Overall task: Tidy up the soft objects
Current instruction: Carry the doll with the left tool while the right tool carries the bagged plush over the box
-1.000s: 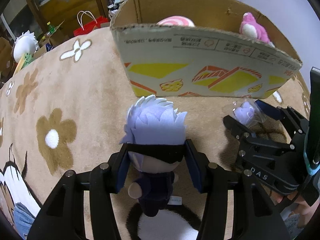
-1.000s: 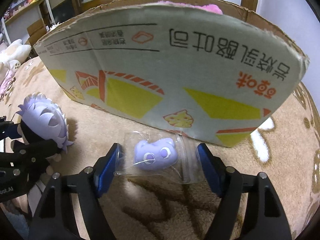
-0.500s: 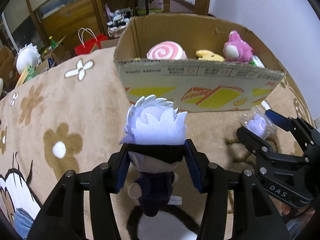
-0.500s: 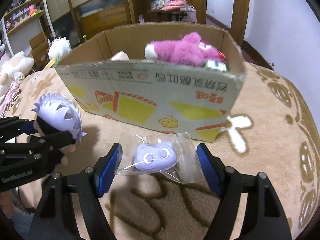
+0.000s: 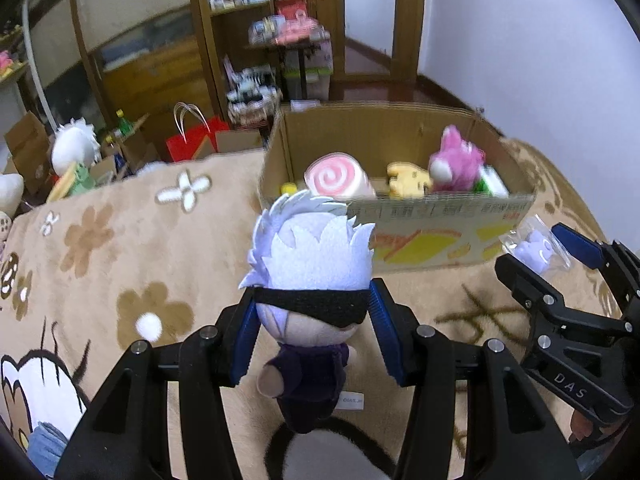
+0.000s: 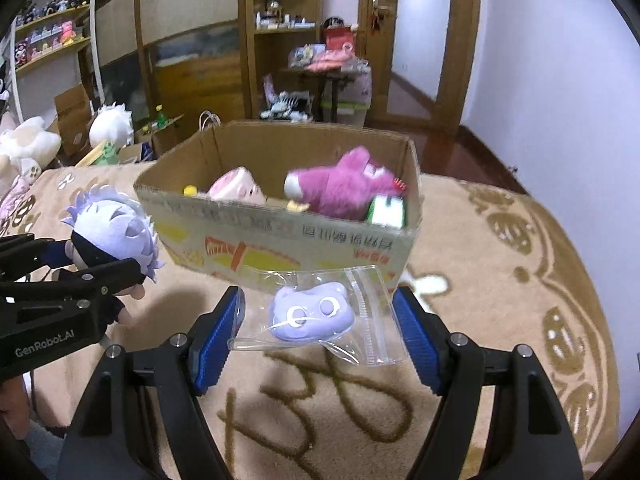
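1. My left gripper (image 5: pixel 312 320) has its blue fingers (image 5: pixel 244 332) pressed against both sides of the doll (image 5: pixel 310 276), pinching its head at the black blindfold; the white spiky hair sticks up past the fingertips and the dark body hangs down between the finger arms.
2. My right gripper (image 6: pixel 320 328) grips a clear zip bag (image 6: pixel 320 316) by its two side edges between the blue fingers (image 6: pixel 218 336); inside the bag, midway between the fingers, sits a small purple toy (image 6: pixel 312 312).
3. Both loads hang above the beige flowered blanket (image 5: pixel 120 240), not touching it.
4. Ahead of both sets of fingers stands the open cardboard box (image 6: pixel 288 232), its near wall just beyond the bag.
5. Inside the box I see a pink plush (image 6: pixel 340 192), a pink swirl cushion (image 5: pixel 336 176) and a yellow toy (image 5: pixel 408 180).
6. From the left wrist view, the right gripper shows off to the right of my fingers with the bag at its tips; from the right wrist view, the doll sits to the left of my fingers.
7. Far beyond the box is a red bag (image 5: pixel 192 144) on the floor.
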`<action>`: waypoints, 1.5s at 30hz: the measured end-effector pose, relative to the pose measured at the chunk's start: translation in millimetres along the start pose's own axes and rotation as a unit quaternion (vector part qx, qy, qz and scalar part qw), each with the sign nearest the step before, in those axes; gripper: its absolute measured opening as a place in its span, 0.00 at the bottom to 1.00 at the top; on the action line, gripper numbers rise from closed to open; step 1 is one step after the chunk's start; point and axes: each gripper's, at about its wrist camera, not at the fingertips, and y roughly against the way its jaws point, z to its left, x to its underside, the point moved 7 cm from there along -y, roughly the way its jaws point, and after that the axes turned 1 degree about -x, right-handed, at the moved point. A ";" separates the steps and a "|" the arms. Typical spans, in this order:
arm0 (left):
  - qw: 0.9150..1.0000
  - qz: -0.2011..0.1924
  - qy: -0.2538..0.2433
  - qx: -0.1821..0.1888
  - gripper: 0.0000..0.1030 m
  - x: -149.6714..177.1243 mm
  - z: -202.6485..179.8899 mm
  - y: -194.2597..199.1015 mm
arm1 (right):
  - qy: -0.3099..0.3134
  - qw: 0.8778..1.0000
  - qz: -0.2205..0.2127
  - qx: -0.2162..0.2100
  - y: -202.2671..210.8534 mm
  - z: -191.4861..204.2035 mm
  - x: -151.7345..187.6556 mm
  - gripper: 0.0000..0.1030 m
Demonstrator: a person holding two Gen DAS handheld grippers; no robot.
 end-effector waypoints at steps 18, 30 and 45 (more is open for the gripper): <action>0.985 -0.167 -0.013 -0.029 0.49 -59.4 1.6 47.9 | -0.012 0.991 -0.123 0.040 49.0 -15.0 -55.8 0.77; 0.979 -0.199 -0.033 -0.036 0.50 -87.5 -0.8 30.4 | -0.008 0.988 -0.147 0.044 33.1 -19.9 -82.4 0.77; 0.987 -0.152 -0.037 -0.029 0.50 -95.4 -6.4 -24.1 | 0.004 0.989 -0.142 0.033 -14.1 -20.5 -91.5 0.77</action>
